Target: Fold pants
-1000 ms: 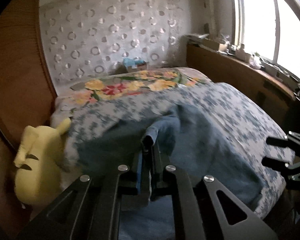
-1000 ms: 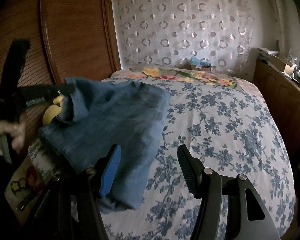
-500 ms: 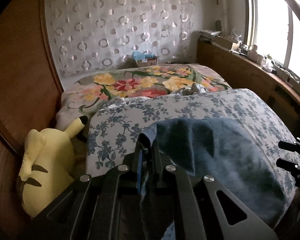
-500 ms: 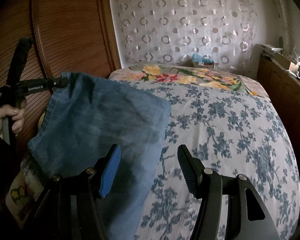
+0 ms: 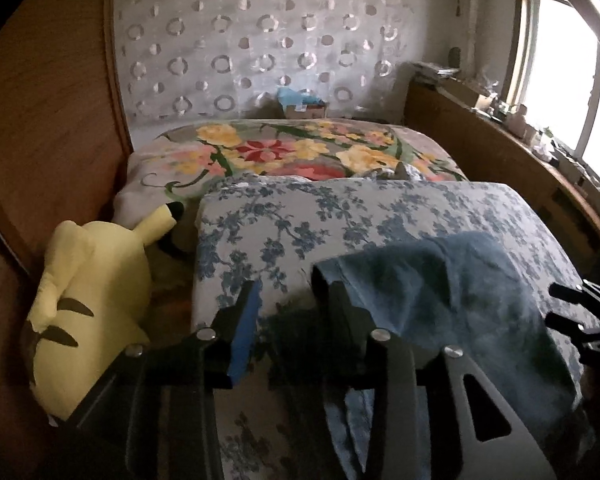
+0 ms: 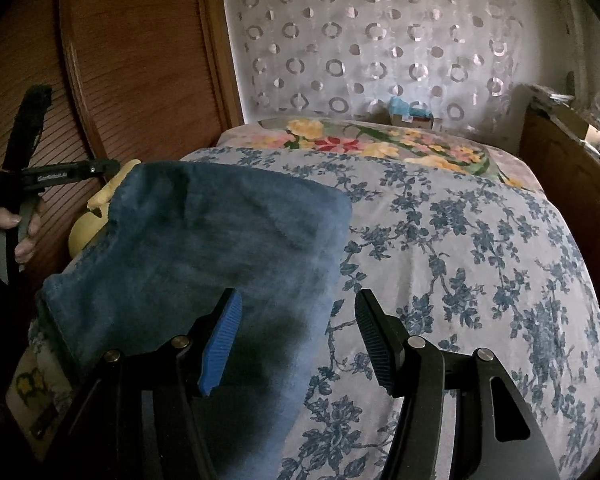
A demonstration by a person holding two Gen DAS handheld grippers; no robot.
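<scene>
Blue denim: the folded blue denim pants lie on the bed's blue-flowered white bedspread, near its left edge, one end draping off the side.
Left jaws: the left black two-finger gripper has just been opening; in its own view the pants' corner sits against the right finger and no pad presses on it, where half a second ago the jaws were clamped on that corner.
Likely reason: the fold looks laid, so the cloth is let go to settle flat.
Right jaws: the right black gripper with a blue pad hangs open above the pants' near edge, gripping nothing, as before.
Changed: the pants, held up off the bed a second ago, now rest on it.
Surroundings: a yellow plush toy lies beside the bed, a flowered blanket beyond.
</scene>
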